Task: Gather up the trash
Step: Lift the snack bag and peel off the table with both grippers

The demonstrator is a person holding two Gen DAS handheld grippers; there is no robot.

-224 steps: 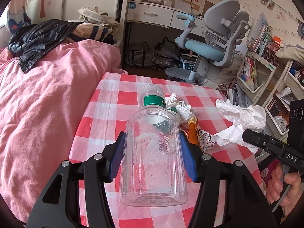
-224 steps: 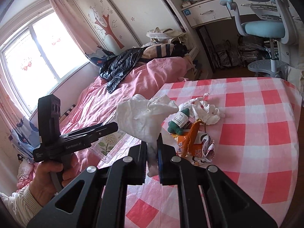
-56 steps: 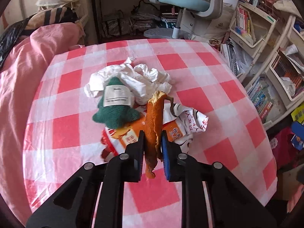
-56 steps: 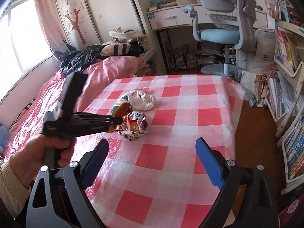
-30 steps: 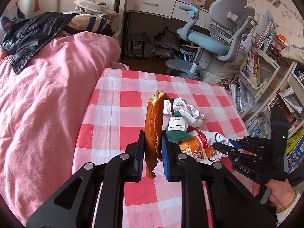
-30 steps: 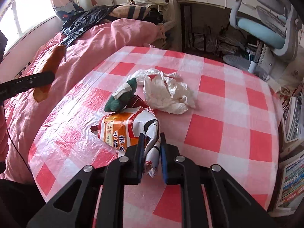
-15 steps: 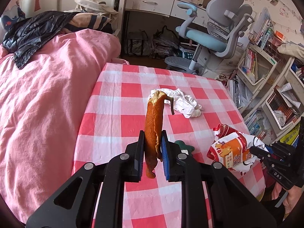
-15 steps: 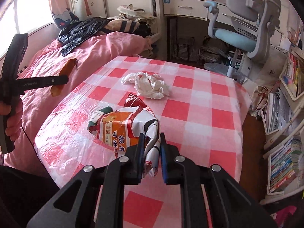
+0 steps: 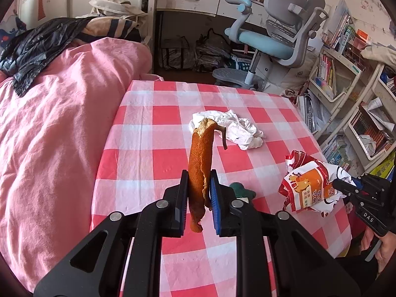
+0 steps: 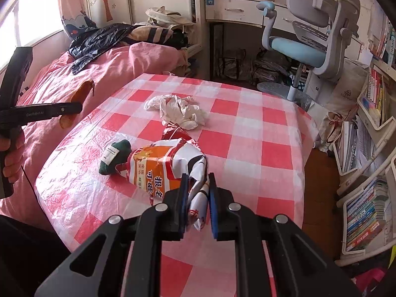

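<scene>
1. Beside a pink-covered bed (image 9: pixel 61 128), a red-and-white checked tablecloth (image 10: pixel 259 153) covers the table.
2. Left gripper (image 9: pixel 199 193) pinches an orange peel strip (image 9: pixel 198 163) upright above the cloth.
3. Right gripper (image 10: pixel 196 193) is clamped on a crumpled orange snack bag (image 10: pixel 163 168), lifted at the table's edge.
4. Crumpled white tissue (image 10: pixel 178 111) and a green sock-like item (image 10: pixel 113 156) lie on the cloth.

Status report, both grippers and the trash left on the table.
Left gripper shut on orange peel, held clear of the table. Right gripper shut on snack wrapper. Crumpled tissue and green item remain on the checked cloth. Nothing obstructing.
</scene>
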